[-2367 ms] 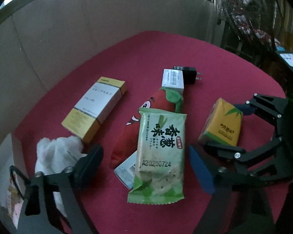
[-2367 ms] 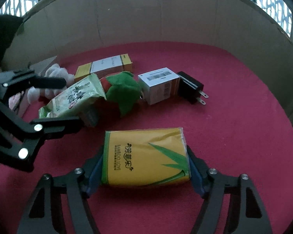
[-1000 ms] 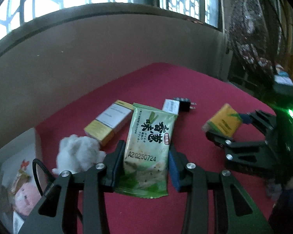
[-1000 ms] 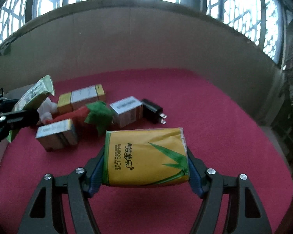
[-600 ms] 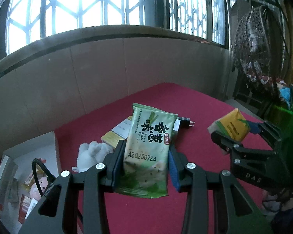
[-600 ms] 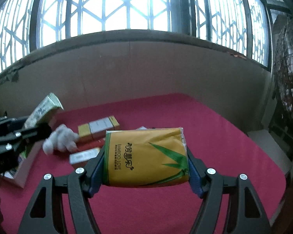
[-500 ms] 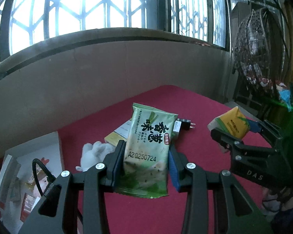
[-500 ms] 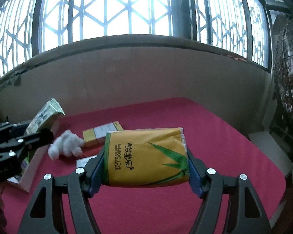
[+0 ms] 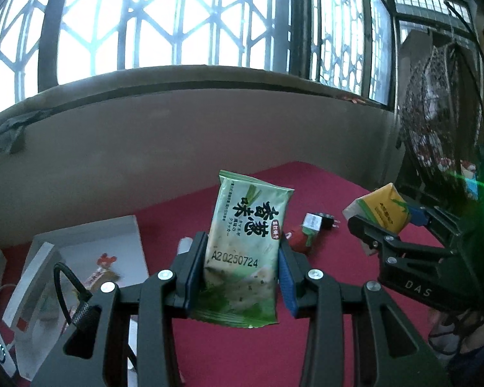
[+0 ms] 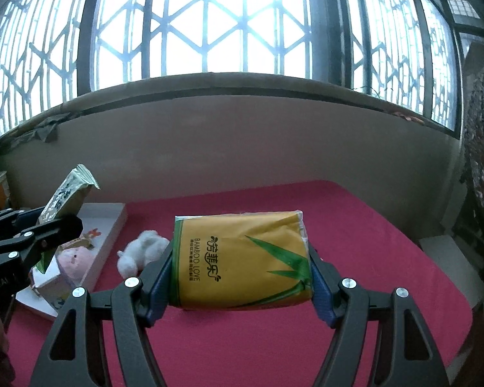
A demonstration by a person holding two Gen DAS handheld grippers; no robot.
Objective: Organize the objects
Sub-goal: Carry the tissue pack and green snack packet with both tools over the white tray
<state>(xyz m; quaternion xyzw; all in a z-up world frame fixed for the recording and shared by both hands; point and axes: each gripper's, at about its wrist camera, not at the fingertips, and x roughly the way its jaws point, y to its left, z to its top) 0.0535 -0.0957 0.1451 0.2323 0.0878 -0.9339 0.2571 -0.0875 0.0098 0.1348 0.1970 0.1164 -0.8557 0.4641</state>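
My left gripper (image 9: 240, 274) is shut on a green cracker packet (image 9: 247, 242), held upright above the red tablecloth (image 9: 332, 193). My right gripper (image 10: 240, 277) is shut on a yellow tissue pack (image 10: 242, 261) with green leaves printed on it, also lifted off the cloth. In the left wrist view the right gripper (image 9: 387, 229) with the tissue pack (image 9: 379, 208) hangs at the right. In the right wrist view the left gripper (image 10: 45, 225) with the cracker packet (image 10: 67, 196) is at the left, over a white box.
A white open box (image 9: 90, 248) with toys inside lies at the left on the cloth; a pink plush (image 10: 72, 258) sits in it. A white fluffy toy (image 10: 143, 251), a red plush (image 9: 298, 238) and a small white box with a black plug (image 9: 317, 221) lie on the cloth. A wall and barred windows stand behind.
Both grippers have risen with their packets and tilted up, so the window fills more of each view and the table objects look smaller and lower. The white box has come into view at the left.
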